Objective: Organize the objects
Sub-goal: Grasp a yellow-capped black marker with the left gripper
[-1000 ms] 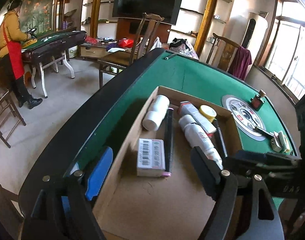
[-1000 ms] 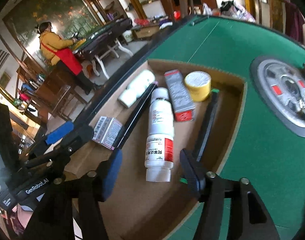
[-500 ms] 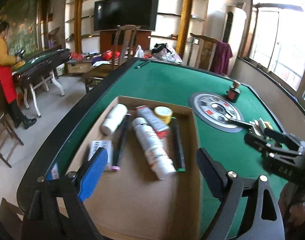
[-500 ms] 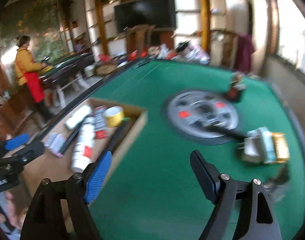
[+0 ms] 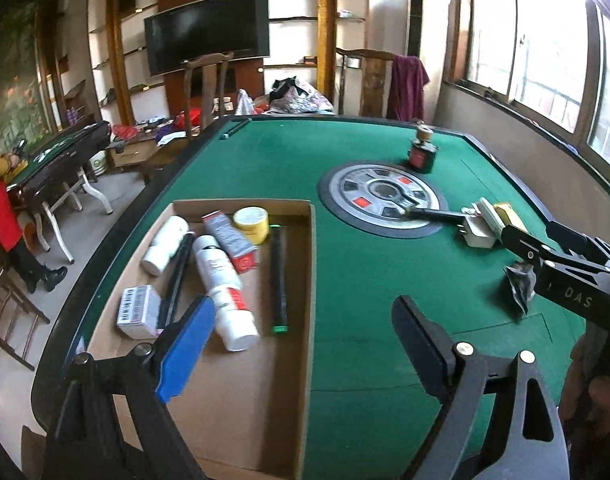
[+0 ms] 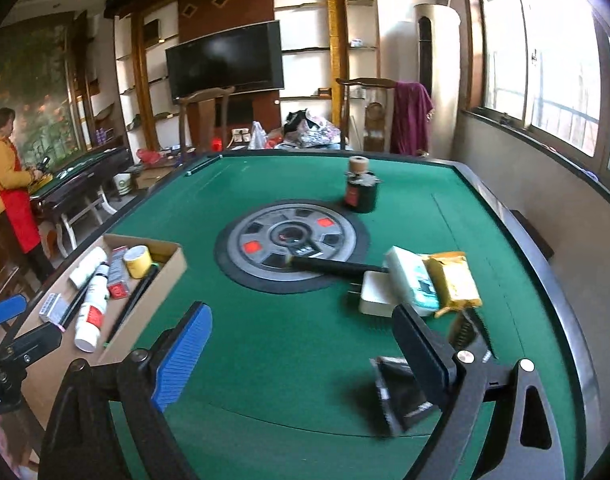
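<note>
A cardboard tray [image 5: 241, 400] on the green table holds a white bottle [image 5: 223, 286], a white roll [image 5: 165, 244], a red-and-grey tube [image 5: 231, 240], a yellow jar [image 5: 252, 224], a barcode box [image 5: 136, 312] and black pens [image 5: 279, 280]. My left gripper [image 5: 301, 344] is open and empty above the tray's right wall. My right gripper [image 6: 301, 344] is open and empty over bare felt; a dark foil packet [image 6: 401, 392] lies under its right finger. A white box [image 6: 375, 298], a white-green pack [image 6: 413, 280], a yellow packet [image 6: 453, 282] and a black pen [image 6: 337, 266] lie beyond.
A round grey dial [image 6: 291, 240] is set in the table's middle, with a dark ink bottle [image 6: 361, 190] behind it. Wooden chairs [image 6: 207, 120] stand at the far edge. A person in yellow and red [image 6: 9, 196] stands at another table at the left.
Both grippers have swung right and pulled back from the tray. The right gripper now faces the table's right side with the loose packets. Both stay open.
</note>
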Action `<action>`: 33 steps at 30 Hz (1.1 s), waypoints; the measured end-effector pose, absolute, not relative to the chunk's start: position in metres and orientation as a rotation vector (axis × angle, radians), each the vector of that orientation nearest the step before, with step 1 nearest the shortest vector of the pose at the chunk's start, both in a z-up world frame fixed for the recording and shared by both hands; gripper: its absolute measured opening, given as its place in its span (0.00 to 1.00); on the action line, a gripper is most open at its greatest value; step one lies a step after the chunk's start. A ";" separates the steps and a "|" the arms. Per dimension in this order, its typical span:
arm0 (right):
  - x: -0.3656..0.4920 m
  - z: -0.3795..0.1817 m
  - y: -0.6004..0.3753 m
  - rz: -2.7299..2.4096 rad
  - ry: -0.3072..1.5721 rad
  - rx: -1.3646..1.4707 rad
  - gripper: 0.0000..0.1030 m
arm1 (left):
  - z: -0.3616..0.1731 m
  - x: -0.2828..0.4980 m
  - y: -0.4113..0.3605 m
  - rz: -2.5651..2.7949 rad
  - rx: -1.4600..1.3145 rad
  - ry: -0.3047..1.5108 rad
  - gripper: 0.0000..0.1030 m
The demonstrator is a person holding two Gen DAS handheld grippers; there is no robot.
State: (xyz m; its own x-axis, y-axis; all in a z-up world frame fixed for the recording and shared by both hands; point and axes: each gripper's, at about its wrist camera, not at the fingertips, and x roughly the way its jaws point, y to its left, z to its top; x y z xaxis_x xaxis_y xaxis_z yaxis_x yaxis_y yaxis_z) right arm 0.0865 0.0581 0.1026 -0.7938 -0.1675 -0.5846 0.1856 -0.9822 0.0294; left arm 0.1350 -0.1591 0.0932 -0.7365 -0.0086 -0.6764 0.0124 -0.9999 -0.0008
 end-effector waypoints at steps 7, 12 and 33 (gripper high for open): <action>0.086 0.098 0.085 -2.854 0.052 0.919 0.92 | 0.089 0.125 -0.127 -2.929 1.198 -0.053 0.87; 0.081 0.097 0.104 -2.889 0.073 0.924 0.93 | 0.083 0.117 -0.108 -2.945 1.264 -0.053 0.87; -0.015 0.070 0.269 -3.036 -0.525 1.129 0.97 | 0.060 -0.017 0.012 -3.193 1.413 -0.463 0.87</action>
